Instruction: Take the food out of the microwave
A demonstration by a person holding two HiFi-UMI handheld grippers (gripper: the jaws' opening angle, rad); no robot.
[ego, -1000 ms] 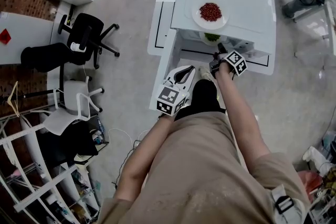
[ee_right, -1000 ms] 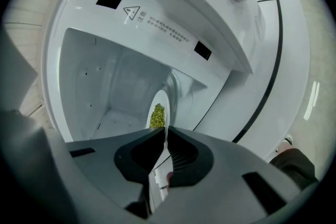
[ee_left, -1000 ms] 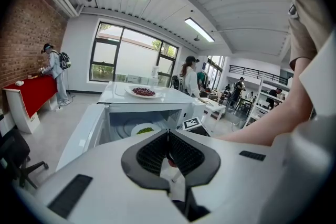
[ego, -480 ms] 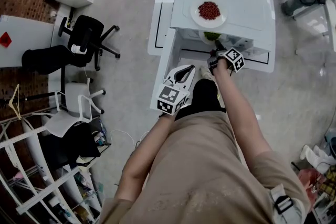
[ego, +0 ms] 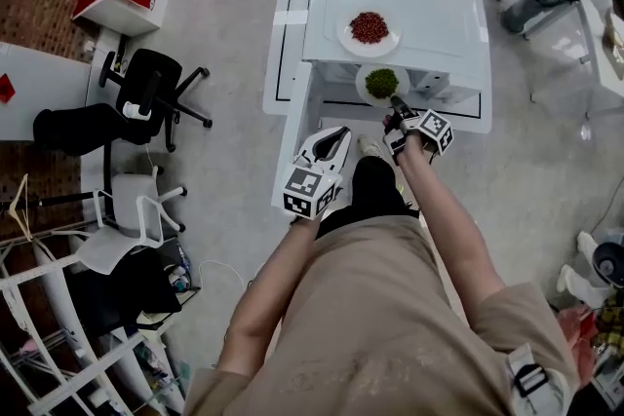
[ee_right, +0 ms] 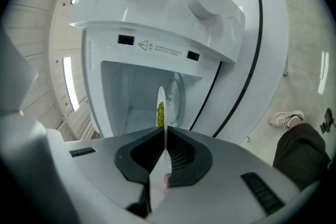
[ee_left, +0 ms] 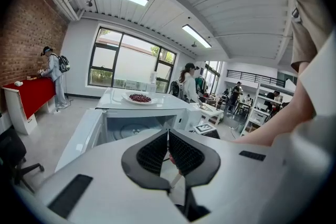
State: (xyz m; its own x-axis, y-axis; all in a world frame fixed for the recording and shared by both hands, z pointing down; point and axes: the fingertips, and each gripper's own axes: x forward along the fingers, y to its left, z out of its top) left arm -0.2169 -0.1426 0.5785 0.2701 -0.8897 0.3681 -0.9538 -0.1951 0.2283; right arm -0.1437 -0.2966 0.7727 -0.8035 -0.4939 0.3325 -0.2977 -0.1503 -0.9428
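A tan short-sleeved shirt (ego: 370, 317), black trousers (ego: 376, 185) and a pale shoe (ego: 370, 147) clothe the person, while the left hand-held gripper (ego: 337, 133) and the right hand-held gripper (ego: 395, 102) are white shells with black ribbed pads (ee_left: 186, 155), each bearing a cube (ego: 304, 192) of black-and-white square markers.

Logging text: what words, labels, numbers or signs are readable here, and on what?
Label on the microwave frame beside its opening: a triangle sign and print, too small to read.
Marker cubes: black-and-white patterns, no letters.
Nothing else legible.

Plate (ego: 386, 47) on top of microwave (ego: 441, 13)
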